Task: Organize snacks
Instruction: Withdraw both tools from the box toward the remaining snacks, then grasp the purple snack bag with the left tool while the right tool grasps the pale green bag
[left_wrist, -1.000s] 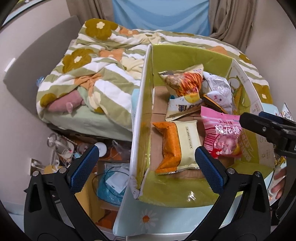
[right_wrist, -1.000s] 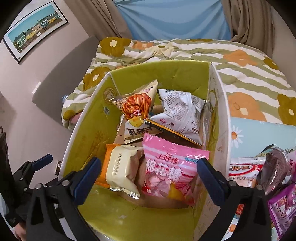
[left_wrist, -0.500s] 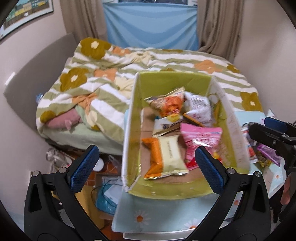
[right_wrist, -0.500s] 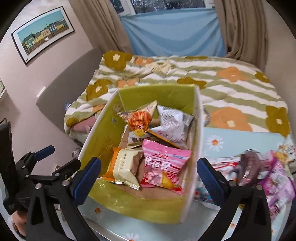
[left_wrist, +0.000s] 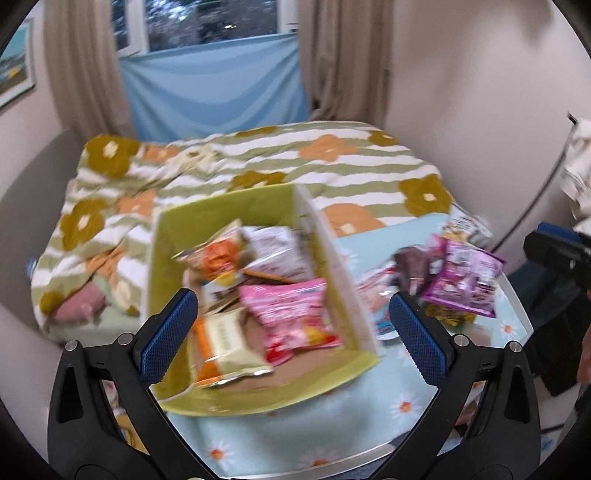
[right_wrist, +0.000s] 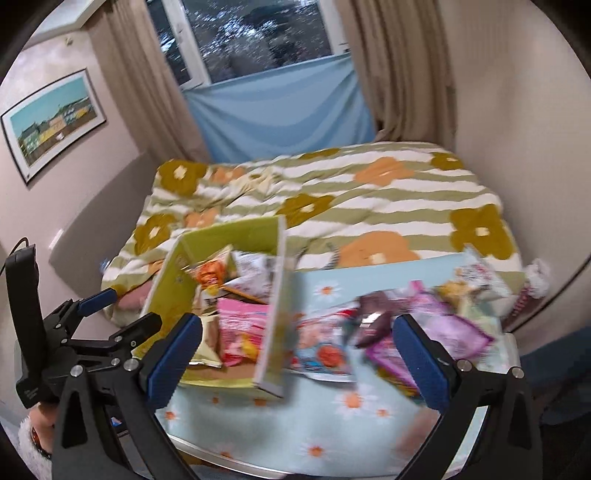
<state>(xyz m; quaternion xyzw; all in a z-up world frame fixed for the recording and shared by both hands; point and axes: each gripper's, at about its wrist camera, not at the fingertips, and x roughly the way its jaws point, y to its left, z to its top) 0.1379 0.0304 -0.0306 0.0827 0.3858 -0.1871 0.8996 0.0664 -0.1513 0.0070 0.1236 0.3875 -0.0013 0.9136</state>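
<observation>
A green-lined box (left_wrist: 258, 400) (right_wrist: 229, 236) stands on the left of a daisy-print table and holds several snack bags: a pink marshmallow bag (left_wrist: 291, 317) (right_wrist: 238, 325), a cream and orange packet (left_wrist: 225, 345), an orange bag (left_wrist: 216, 258) and a white bag (left_wrist: 275, 251). More snacks lie loose to the right of the box, among them a purple bag (left_wrist: 465, 282) (right_wrist: 454, 334). My left gripper (left_wrist: 293, 332) hangs open above the box's near end, holding nothing. My right gripper (right_wrist: 295, 360) is open too, over the box's right wall and the loose pile.
The table (left_wrist: 369, 424) (right_wrist: 332, 428) wears a pale blue daisy cloth. Behind it is a bed with a striped flower blanket (left_wrist: 258, 158) (right_wrist: 369, 192). Curtains, a window and a blue sheet stand at the back. A framed picture (right_wrist: 51, 122) hangs on the left wall.
Both grippers have pulled back and risen from the box, so the whole table, loose snack pile and window now show. Both stay open and empty. The views are motion-blurred.
</observation>
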